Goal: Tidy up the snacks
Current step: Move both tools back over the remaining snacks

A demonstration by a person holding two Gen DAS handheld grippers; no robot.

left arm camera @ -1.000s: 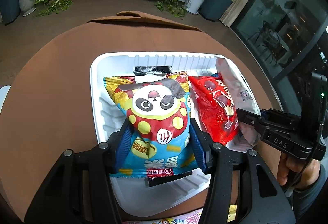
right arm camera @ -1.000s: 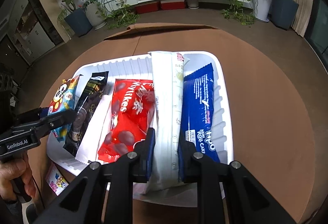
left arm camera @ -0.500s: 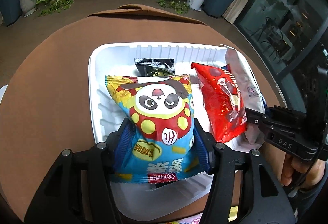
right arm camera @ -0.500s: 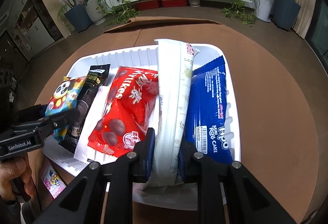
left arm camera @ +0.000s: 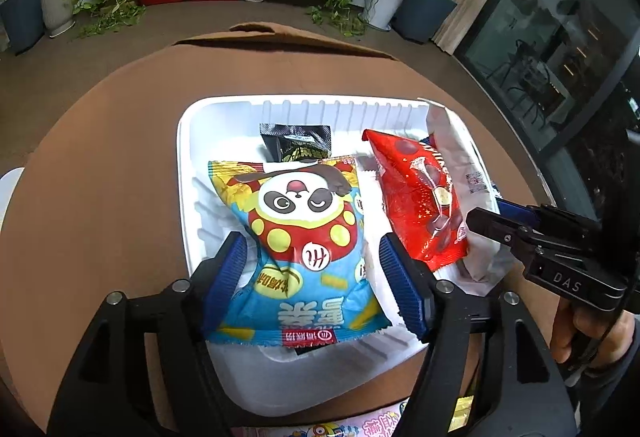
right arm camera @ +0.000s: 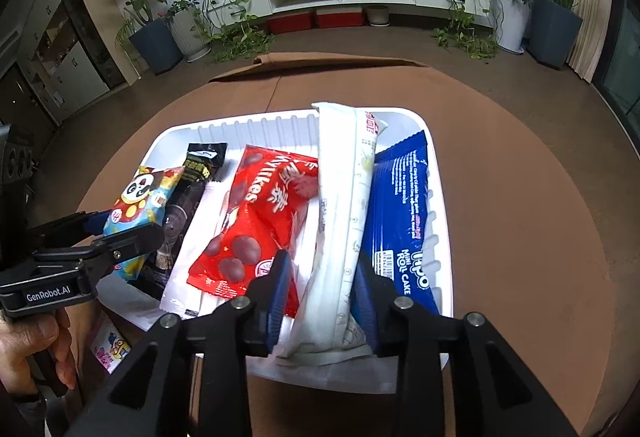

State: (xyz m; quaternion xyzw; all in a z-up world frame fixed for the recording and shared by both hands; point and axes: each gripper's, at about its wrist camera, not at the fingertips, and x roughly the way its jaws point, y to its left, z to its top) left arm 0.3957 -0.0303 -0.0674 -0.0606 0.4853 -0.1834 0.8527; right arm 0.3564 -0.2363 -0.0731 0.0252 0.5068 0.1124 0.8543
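Observation:
A white tray (left arm camera: pixel 192 157) (right arm camera: pixel 440 205) on the round brown table holds the snacks. My left gripper (left arm camera: pixel 312 269) stands open around the panda chip bag (left arm camera: pixel 308 237), its blue pads apart from the bag's sides; the bag lies over a black packet (left arm camera: pixel 298 145). My right gripper (right arm camera: pixel 322 283) is open around the long white packet (right arm camera: pixel 344 205), which lies between the red chocolate bag (right arm camera: pixel 256 221) and the blue roll-cake pack (right arm camera: pixel 400 213). The panda bag also shows in the right wrist view (right arm camera: pixel 136 205).
A pink cartoon packet (right arm camera: pixel 110 349) lies on the table just outside the tray's near left corner. A brown cardboard flap (right arm camera: pixel 320 61) sits at the table's far edge. Plants and a white TV shelf stand beyond.
Both grippers have opened: the left let go of the panda bag, the right let go of the white packet. Both packets now rest in the tray. Both grippers pulled back slightly.

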